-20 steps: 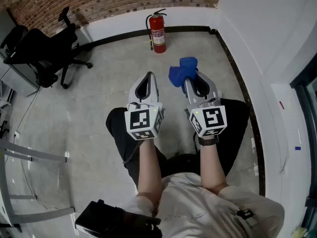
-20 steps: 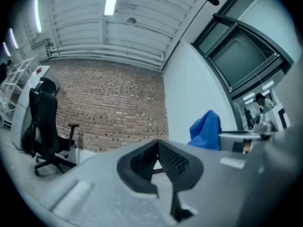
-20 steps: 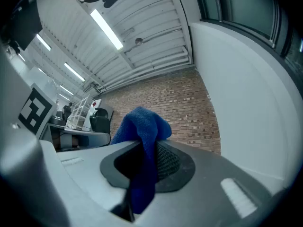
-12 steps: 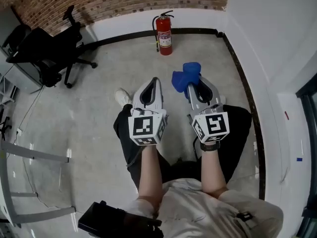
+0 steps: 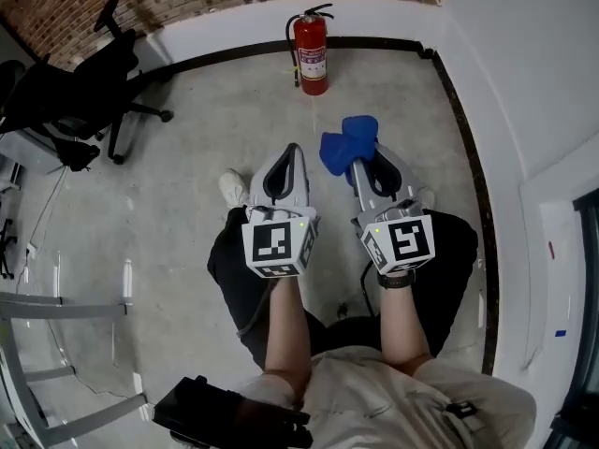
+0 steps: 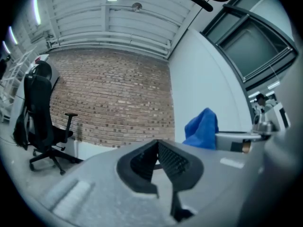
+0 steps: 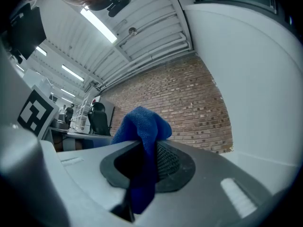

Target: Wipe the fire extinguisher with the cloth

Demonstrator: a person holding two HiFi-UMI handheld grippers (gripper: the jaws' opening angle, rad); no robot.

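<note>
Jaws of the right gripper (image 5: 359, 165) pinch the blue cloth (image 5: 344, 143); the left gripper (image 5: 287, 151) has its jaws closed on nothing.
In the head view the red fire extinguisher (image 5: 314, 52) stands upright on the floor (image 5: 187, 157) by the wall base, well ahead of both grippers. The bunched cloth covers the right jaw tips there; the right gripper view shows it hanging between them. The frame edge cuts off the black office chair (image 5: 80, 92) at left.

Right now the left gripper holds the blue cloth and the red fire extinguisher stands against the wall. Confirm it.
Wrong gripper: the right gripper holds the blue cloth, as the right gripper view shows; the left gripper is empty. The red fire extinguisher does stand against the wall.
</note>
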